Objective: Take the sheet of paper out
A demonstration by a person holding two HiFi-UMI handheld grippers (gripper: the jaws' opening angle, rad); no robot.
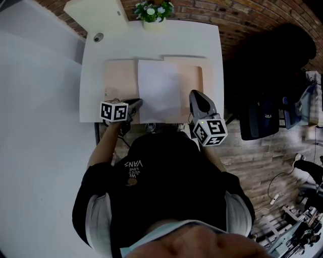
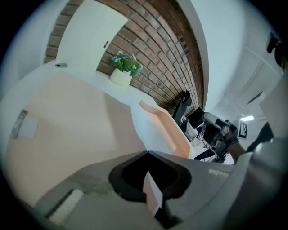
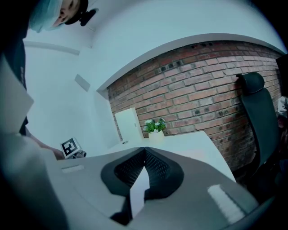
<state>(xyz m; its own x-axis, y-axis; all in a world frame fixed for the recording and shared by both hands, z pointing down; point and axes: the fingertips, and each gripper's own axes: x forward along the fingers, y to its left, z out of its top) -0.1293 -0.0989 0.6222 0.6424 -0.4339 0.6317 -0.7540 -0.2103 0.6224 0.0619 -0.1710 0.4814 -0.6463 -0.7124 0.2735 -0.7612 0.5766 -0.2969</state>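
A white sheet of paper (image 1: 159,90) lies on top of an open peach folder (image 1: 118,78) in the middle of the white table (image 1: 96,60). My left gripper (image 1: 137,103) is shut and empty, by the sheet's near left corner. My right gripper (image 1: 194,94) is also shut and empty, and it hangs at the folder's near right edge. In the left gripper view the shut jaws (image 2: 147,153) point over the folder (image 2: 67,130), with the paper (image 2: 150,128) to their right. The right gripper view shows its shut jaws (image 3: 144,149) aimed level over the table (image 3: 189,143).
A potted plant (image 1: 154,12) stands at the table's far edge, next to a white board (image 1: 98,15) and a small round disc (image 1: 98,37). A dark office chair (image 1: 275,55) stands to the right of the table. The person's body is against the near edge.
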